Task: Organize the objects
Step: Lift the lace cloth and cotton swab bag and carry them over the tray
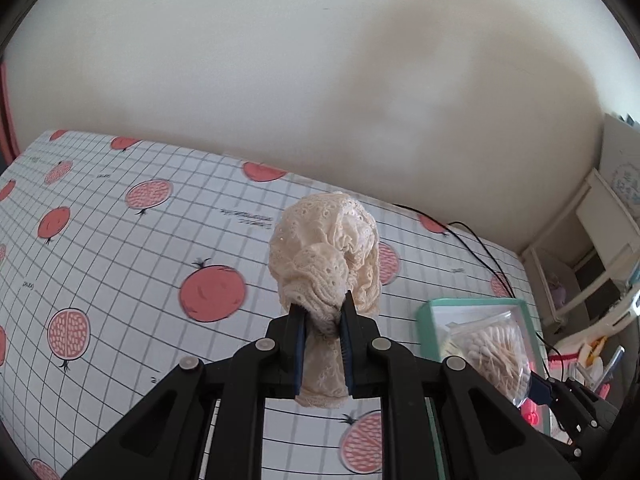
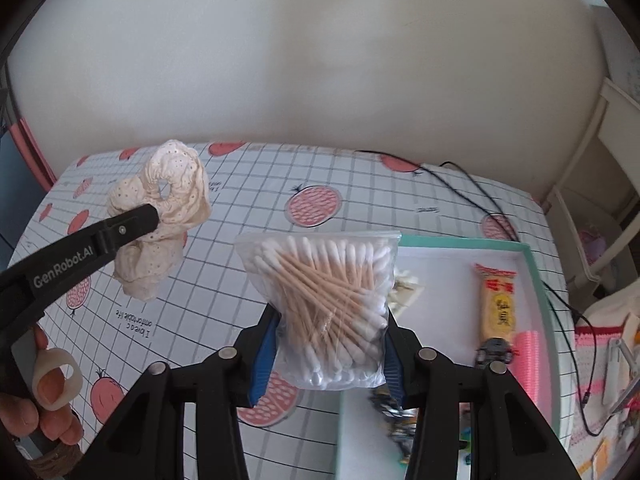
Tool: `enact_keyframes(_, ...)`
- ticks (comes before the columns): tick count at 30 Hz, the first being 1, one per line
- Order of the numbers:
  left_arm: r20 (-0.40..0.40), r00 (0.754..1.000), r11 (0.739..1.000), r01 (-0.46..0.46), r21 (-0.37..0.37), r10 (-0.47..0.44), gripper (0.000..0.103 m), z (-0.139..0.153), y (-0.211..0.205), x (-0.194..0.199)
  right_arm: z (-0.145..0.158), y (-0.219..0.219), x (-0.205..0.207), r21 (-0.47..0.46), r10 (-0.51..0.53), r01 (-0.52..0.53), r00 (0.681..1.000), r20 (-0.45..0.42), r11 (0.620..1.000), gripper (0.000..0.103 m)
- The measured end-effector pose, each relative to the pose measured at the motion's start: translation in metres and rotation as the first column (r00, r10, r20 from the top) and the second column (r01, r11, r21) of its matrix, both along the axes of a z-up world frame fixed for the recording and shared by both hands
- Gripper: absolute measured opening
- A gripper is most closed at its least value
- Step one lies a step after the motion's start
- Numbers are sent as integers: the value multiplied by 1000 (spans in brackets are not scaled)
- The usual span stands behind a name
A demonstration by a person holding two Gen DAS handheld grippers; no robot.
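Left view: left claw (image 1: 323, 338) is clamped on a cream lace scrunchie (image 1: 326, 256), held up over the table (image 1: 120, 240). Right view: right claw (image 2: 330, 354) pinches a bag of swabs (image 2: 326, 300) beside the tray (image 2: 536, 276). Looks like mid-carry; next, I'd guess, lower both into the tray.

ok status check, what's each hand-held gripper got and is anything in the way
Left hand-held gripper shut on cream lace scrunchie, held above the bedsheet. Right hand-held gripper shut on cotton swab bag. Teal tray at right, path clear.
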State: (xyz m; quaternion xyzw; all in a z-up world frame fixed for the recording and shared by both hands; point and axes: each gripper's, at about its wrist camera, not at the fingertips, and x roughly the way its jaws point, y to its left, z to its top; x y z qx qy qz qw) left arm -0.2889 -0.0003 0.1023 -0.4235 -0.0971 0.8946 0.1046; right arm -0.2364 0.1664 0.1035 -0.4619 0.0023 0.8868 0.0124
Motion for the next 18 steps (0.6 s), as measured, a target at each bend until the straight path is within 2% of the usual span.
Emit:
enact_keyframes(3,-2,1000,999,29,30,-29,16,4,13,3,2,22,8,-10,-40,40,999,-18,999,48)
enact_keyframes(11,4,990,989,141,42,-141,16,7,66,10,1,87,23,-70,-159,156,987,-26,985,48)
enact_keyframes(18,20,973,972,231,36,-232,16,5,116,19,0,121,25,-66,-194,192,980,-32,979,48)
